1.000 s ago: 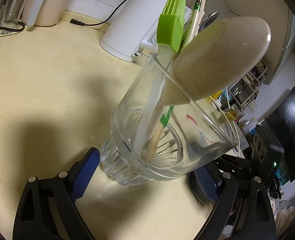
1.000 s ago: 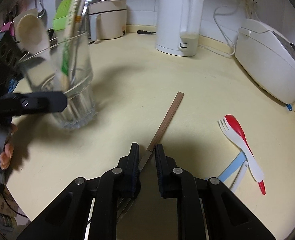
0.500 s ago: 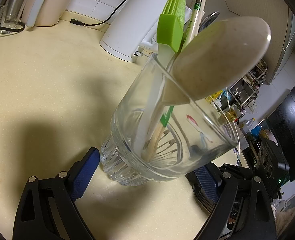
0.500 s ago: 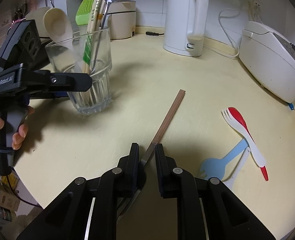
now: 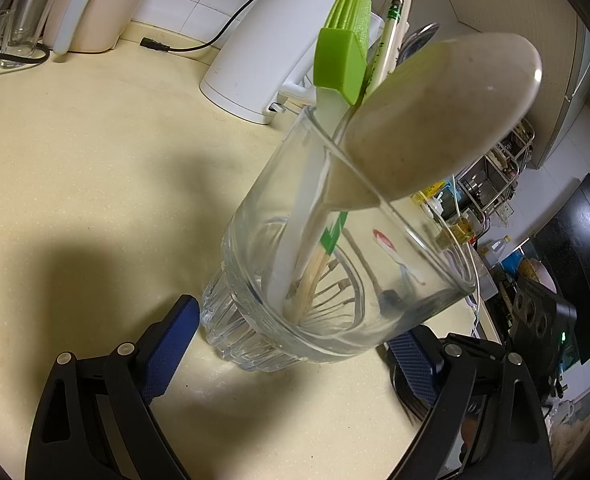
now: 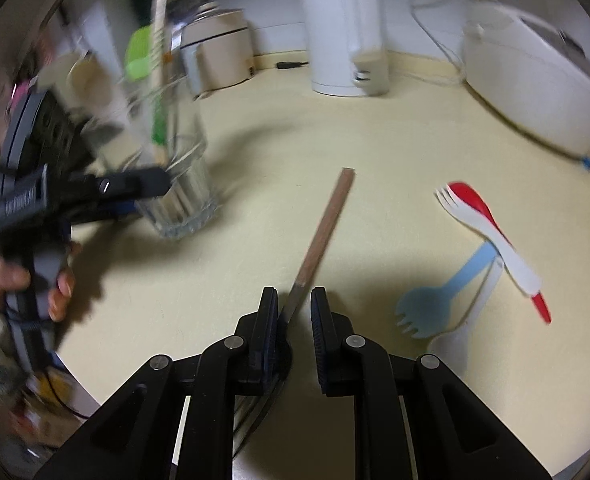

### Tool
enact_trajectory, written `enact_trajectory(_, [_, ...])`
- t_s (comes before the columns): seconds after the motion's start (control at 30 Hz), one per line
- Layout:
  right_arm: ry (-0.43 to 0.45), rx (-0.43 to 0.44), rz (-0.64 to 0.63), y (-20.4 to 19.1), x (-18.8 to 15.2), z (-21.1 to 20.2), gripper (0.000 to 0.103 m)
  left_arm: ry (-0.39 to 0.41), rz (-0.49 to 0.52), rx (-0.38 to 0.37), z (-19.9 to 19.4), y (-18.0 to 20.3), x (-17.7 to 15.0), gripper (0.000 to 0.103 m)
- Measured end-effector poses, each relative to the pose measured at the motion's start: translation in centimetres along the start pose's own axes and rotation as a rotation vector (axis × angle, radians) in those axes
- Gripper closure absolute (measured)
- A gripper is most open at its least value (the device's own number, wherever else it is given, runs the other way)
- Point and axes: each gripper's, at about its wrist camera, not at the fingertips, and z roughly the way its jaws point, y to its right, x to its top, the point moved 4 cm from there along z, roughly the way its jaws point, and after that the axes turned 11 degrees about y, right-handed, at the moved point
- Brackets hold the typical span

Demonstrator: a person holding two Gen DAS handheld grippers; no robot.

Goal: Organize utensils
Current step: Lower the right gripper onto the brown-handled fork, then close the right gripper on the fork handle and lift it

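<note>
Right wrist view alone shows the kettle (image 6: 341, 28), rice cooker (image 6: 535, 76), plus red, white and blue sporks (image 6: 491, 240) on the counter (image 6: 255, 208). Left gripper (image 5: 291, 344) stands wide around the glass (image 5: 335, 260) of utensils, pad contact unclear. Right gripper (image 6: 293, 308), nearly closed, pinches a wood-handled fork (image 6: 323, 236).

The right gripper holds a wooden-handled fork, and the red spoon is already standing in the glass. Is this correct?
Not quite. The right gripper does hold the fork, but the red spoon lies on the counter, not in the glass. The right wrist view shows this.
</note>
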Motion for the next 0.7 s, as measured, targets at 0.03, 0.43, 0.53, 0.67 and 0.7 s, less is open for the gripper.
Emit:
enact_trajectory(0.03, [0.002,0.005,0.037,0.6,0.2,-0.1,0.086,0.000,0.000,0.000,0.0,0.0,0.0,0.009])
enact_trajectory(0.43, [-0.024,-0.001,0.264,5.4,2.2,-0.3,0.086,0.000,0.000,0.000,0.0,0.0,0.0,0.009])
enact_trajectory(0.53, [-0.029,0.007,0.219,4.6,4.0,0.8,0.085,0.000,0.000,0.000,0.0,0.0,0.0,0.009])
enact_trajectory(0.67, [-0.057,-0.005,0.189,4.0,5.6,2.9,0.085,0.000,0.000,0.000,0.0,0.0,0.0,0.009])
enact_trajectory(0.7, [-0.061,-0.008,0.179,3.7,5.9,3.4,0.085,0.000,0.000,0.000,0.0,0.0,0.0,0.009])
